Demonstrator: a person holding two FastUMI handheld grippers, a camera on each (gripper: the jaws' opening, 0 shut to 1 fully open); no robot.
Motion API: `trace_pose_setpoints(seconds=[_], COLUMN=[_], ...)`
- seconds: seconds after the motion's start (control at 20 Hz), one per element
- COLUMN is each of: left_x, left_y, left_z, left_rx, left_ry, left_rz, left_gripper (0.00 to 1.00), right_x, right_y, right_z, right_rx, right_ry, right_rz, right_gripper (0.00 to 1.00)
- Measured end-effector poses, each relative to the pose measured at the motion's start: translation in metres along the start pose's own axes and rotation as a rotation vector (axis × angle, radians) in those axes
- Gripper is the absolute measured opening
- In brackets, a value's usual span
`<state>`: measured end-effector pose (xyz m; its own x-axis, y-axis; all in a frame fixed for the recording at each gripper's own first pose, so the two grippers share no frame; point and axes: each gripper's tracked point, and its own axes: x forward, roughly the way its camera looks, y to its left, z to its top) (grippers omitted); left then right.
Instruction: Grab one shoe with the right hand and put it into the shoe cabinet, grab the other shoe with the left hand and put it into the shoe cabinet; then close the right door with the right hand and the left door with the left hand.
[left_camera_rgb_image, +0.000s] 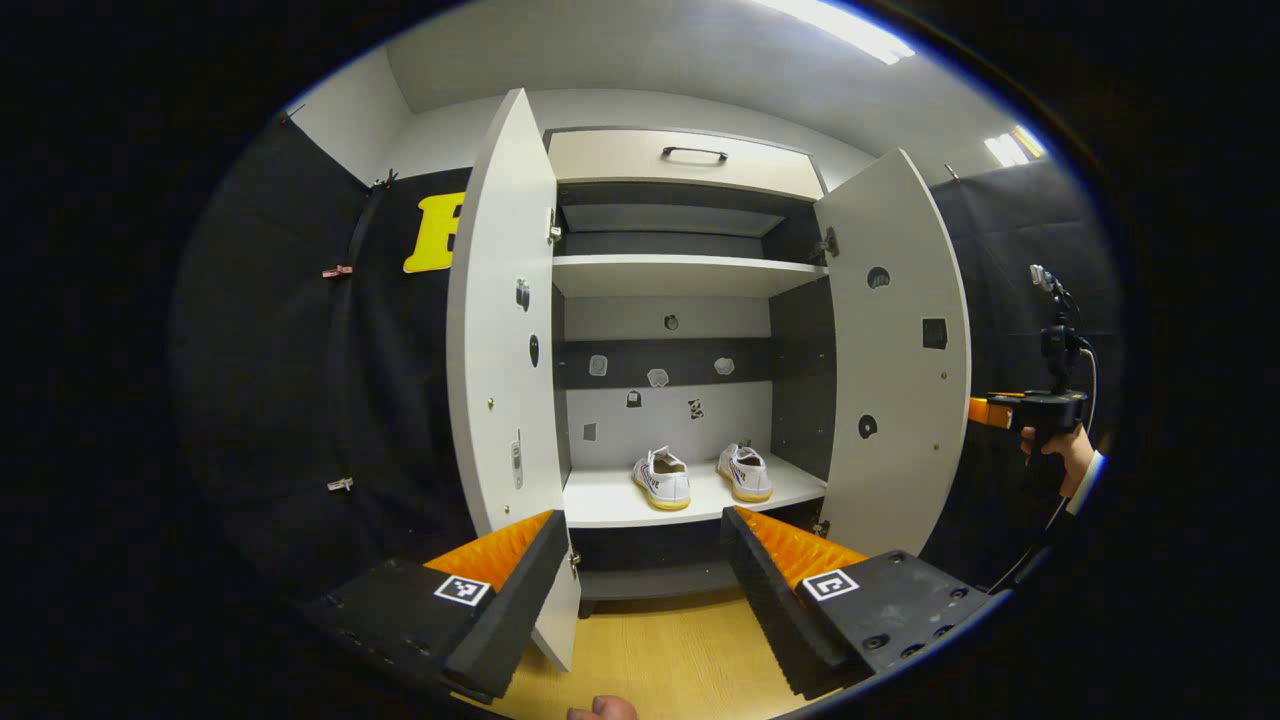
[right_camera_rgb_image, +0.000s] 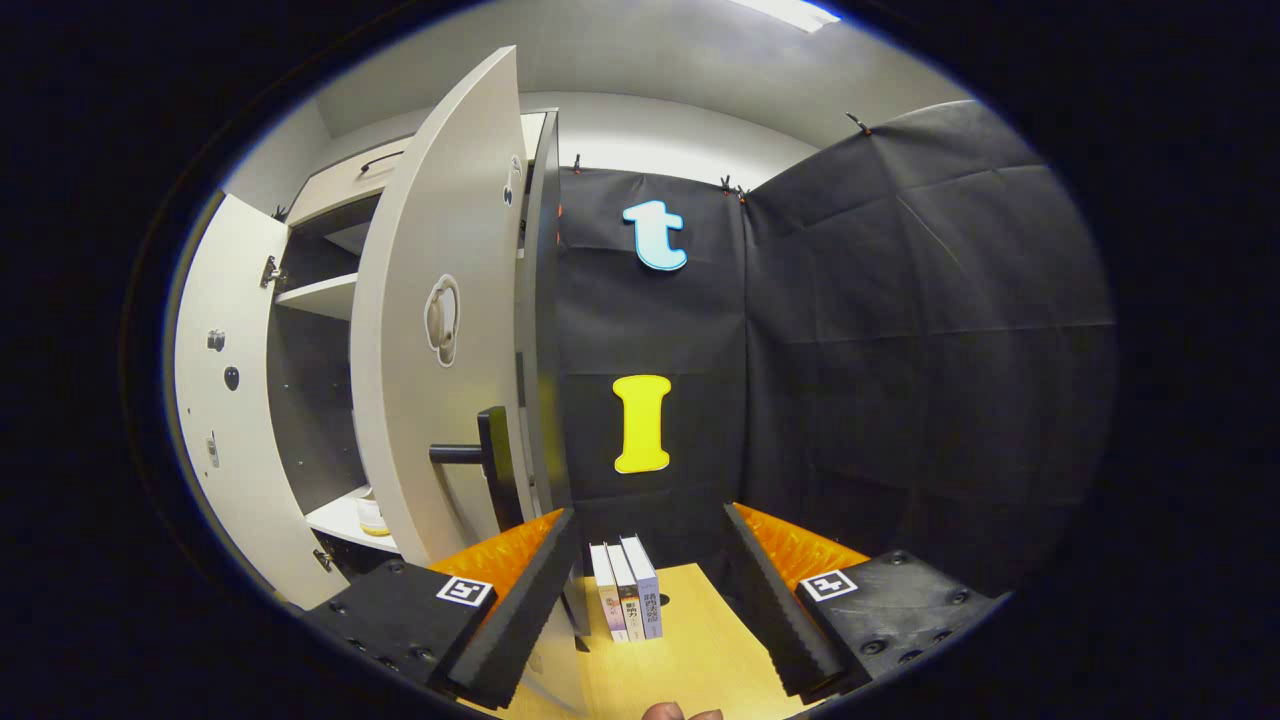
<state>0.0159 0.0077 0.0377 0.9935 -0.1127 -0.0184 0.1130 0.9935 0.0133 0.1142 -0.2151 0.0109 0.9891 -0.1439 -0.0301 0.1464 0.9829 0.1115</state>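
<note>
Two shoes, both already on the cabinet's lower shelf (left_camera_rgb_image: 600, 500), side by side, toes inward: left shoe (left_camera_rgb_image: 663, 478), right shoe (left_camera_rgb_image: 746, 472). From how things lie, I judge only the doors remain.

Item, left door (left_camera_rgb_image: 500, 320): swung wide open, its lower edge just beside my left claw (left_camera_rgb_image: 640, 590), whose fingers stand apart, gripping nothing.

Item, cabinet interior: upper shelf (left_camera_rgb_image: 680, 275) bare, drawer with handle (left_camera_rgb_image: 693, 152) above.

Item, right door (left_camera_rgb_image: 900, 350): open, outer face turned to my right claw (right_camera_rgb_image: 645, 590), fingers likewise apart and empty. The door's dark handle (right_camera_rgb_image: 480, 450) sits just ahead of the left finger.

Item, three books (right_camera_rgb_image: 625, 590) upright on the floor beyond the right claw, beside the cabinet.

Risks, as I judge them: the right claw could snag on the handle instead of pushing the door's face; a hard push might make the door bounce open; the left claw, so near its door's edge, could catch it if moved early.
</note>
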Motion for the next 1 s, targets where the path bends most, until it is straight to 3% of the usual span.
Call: trace_pose_setpoints(seconds=[0.25,0.3,0.35,0.65,1.0], left_x=[-0.005,-0.006,-0.006,-0.007,-0.009], left_y=[0.024,0.029,0.035,0.063,0.067], left_z=[0.004,0.004,0.002,0.003,0.003], left_rx=[-0.027,-0.032,-0.034,-0.047,-0.038], left_ry=[-0.022,-0.020,-0.019,-0.020,-0.016], left_rz=[0.024,0.033,0.044,0.102,0.113], left_gripper=[0.97,0.97,0.97,0.96,0.97], right_x=[-0.010,-0.011,-0.013,-0.019,-0.016], right_y=[0.019,0.025,0.033,0.079,0.134], right_z=[-0.001,-0.001,-0.002,-0.009,-0.021], right_rx=[-0.011,-0.003,0.007,0.056,0.088], right_ry=[0.000,0.000,-0.001,0.001,0.027], right_rz=[-0.014,-0.009,0.000,0.055,0.167], right_gripper=[0.95,0.91,0.96,1.00,0.97])
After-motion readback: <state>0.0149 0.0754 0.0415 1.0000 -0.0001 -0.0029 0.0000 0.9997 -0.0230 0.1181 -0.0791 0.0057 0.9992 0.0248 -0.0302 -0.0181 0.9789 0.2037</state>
